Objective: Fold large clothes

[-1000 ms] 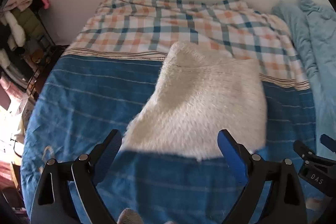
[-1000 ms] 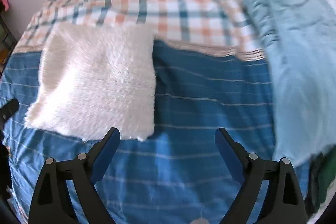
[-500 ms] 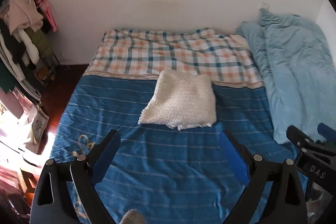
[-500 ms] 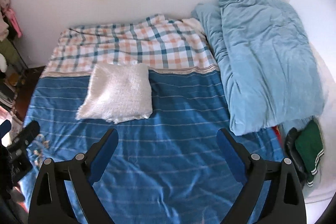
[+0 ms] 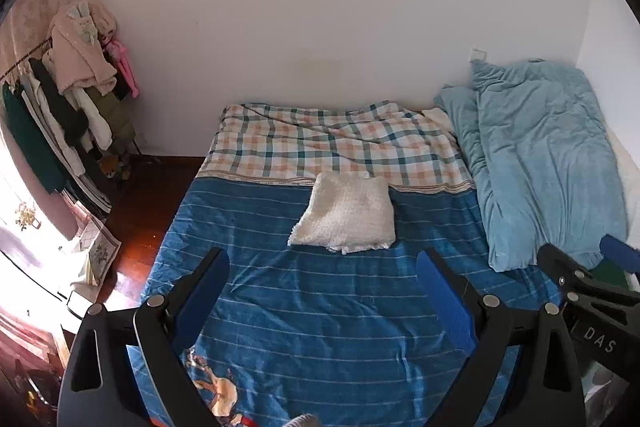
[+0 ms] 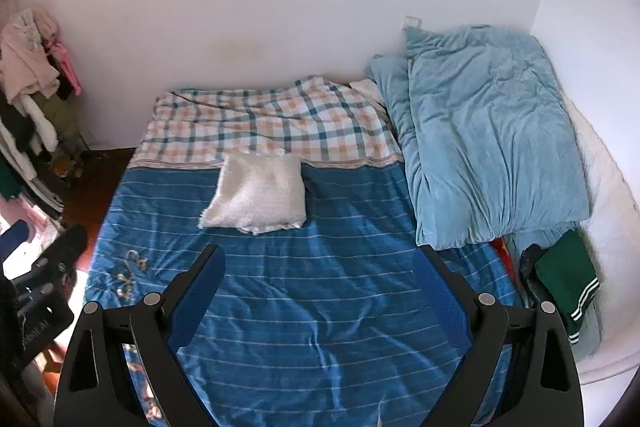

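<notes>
A folded white fluffy garment [image 5: 346,213] lies as a neat square on the blue striped bedspread [image 5: 320,307], near the checked sheet. It also shows in the right wrist view [image 6: 256,193]. My left gripper [image 5: 322,261] is open and empty, held well back from and above the garment. My right gripper [image 6: 318,257] is open and empty too, also far back over the bed's near part. The right gripper shows at the right edge of the left wrist view [image 5: 592,291].
A light blue duvet [image 6: 488,135] lies heaped along the bed's right side. A folded green garment with white stripes [image 6: 566,279] sits at the right edge. A clothes rack [image 5: 60,107] with hanging clothes stands left of the bed, over wooden floor [image 5: 148,195].
Both grippers have pulled back and up from the folded white garment, which now looks small and far. The garment lies still on the bed.
</notes>
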The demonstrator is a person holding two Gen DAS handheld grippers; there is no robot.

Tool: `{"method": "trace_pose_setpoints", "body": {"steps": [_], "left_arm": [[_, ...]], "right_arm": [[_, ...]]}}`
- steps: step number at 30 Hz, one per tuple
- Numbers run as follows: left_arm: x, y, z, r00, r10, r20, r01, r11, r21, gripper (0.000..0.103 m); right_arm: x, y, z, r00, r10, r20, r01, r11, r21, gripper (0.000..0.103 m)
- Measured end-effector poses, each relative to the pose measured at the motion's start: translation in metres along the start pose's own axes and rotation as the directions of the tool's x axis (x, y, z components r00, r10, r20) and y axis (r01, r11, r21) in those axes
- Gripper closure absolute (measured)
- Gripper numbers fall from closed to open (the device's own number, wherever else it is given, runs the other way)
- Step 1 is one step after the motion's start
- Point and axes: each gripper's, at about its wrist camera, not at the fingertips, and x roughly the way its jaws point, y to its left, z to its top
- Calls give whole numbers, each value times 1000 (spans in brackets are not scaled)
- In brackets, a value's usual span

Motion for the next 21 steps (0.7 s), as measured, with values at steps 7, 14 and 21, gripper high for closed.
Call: {"method": "trace_pose_setpoints", "body": {"steps": [7, 14, 21], "left_arm": [[-36, -3, -2, 999, 32, 8, -32, 999, -17, 7], [-55, -2, -6, 999, 26, 36, -25, 999, -27, 7], [-63, -4, -6, 999, 20, 49, -18, 999, -28, 7]], "right_arm": [[-64, -11, 3, 998, -28, 60, 28, 1000, 2, 7], [-95, -19, 0, 996, -32, 80, 32, 999, -2, 7], [-106, -19, -1, 994, -24, 110, 25, 1000, -7, 5]]}}
